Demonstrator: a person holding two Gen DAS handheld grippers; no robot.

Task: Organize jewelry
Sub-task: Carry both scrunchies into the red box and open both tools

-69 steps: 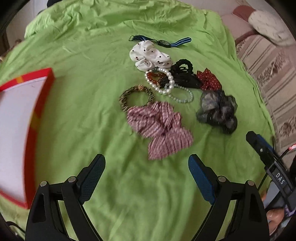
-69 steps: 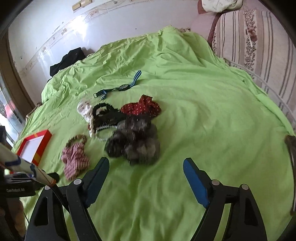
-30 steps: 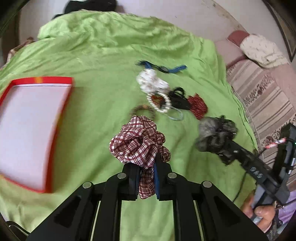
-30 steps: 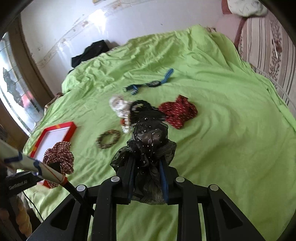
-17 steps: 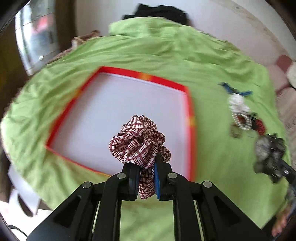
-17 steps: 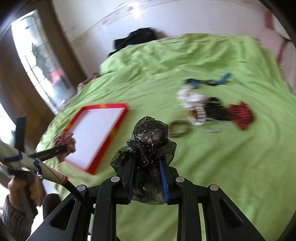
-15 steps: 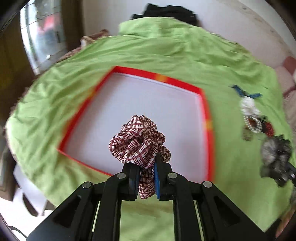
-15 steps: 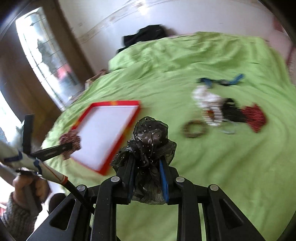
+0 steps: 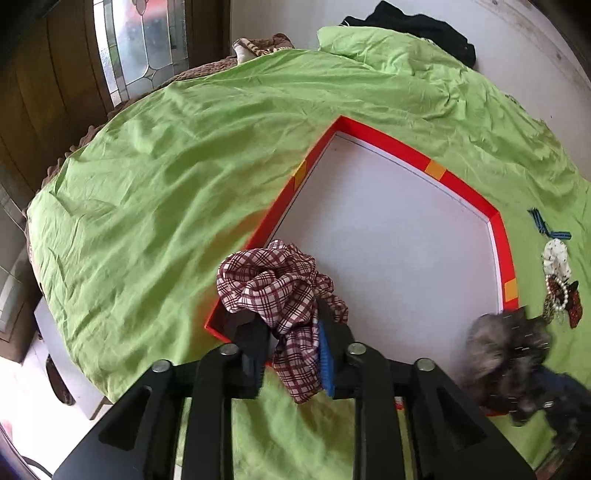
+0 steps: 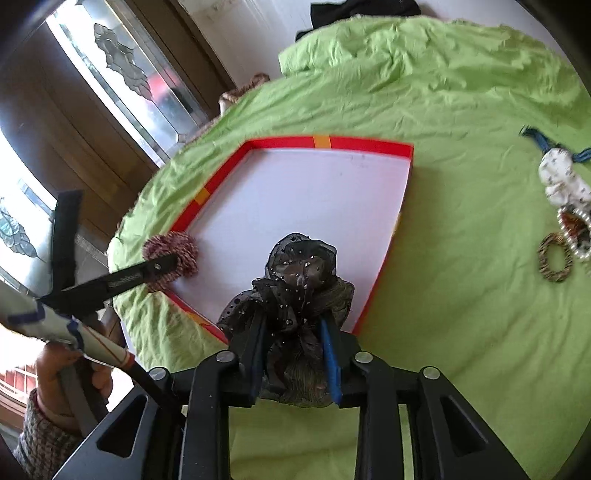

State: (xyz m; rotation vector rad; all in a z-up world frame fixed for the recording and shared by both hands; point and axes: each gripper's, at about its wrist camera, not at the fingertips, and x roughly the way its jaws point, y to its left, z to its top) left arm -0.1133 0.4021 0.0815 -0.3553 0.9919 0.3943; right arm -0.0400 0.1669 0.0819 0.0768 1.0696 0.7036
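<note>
My left gripper [image 9: 286,341] is shut on a red plaid scrunchie [image 9: 275,282] and holds it over the near left corner of a red-rimmed white tray [image 9: 465,190]. My right gripper [image 10: 295,332] is shut on a black sheer scrunchie [image 10: 301,271] over the tray's near right edge [image 10: 373,299]. The black scrunchie also shows in the left wrist view [image 9: 508,349], and the plaid one in the right wrist view [image 10: 171,253]. The other jewelry lies right of the tray: a white scrunchie [image 10: 559,179], a pearl bracelet [image 9: 556,291] and a leopard hair tie [image 10: 554,258].
The tray lies on a bed with a green sheet [image 9: 166,177]. A blue striped watch strap [image 9: 545,229] lies beyond the white scrunchie. A wooden door with a stained-glass pane [image 9: 142,44] stands past the bed's left edge. Black clothing [image 9: 410,24] lies at the bed's far end.
Both grippers closed on scrunchies from the pile, lifted them, and swung left. They now hang over the tray's near side, closer to it than half a second ago.
</note>
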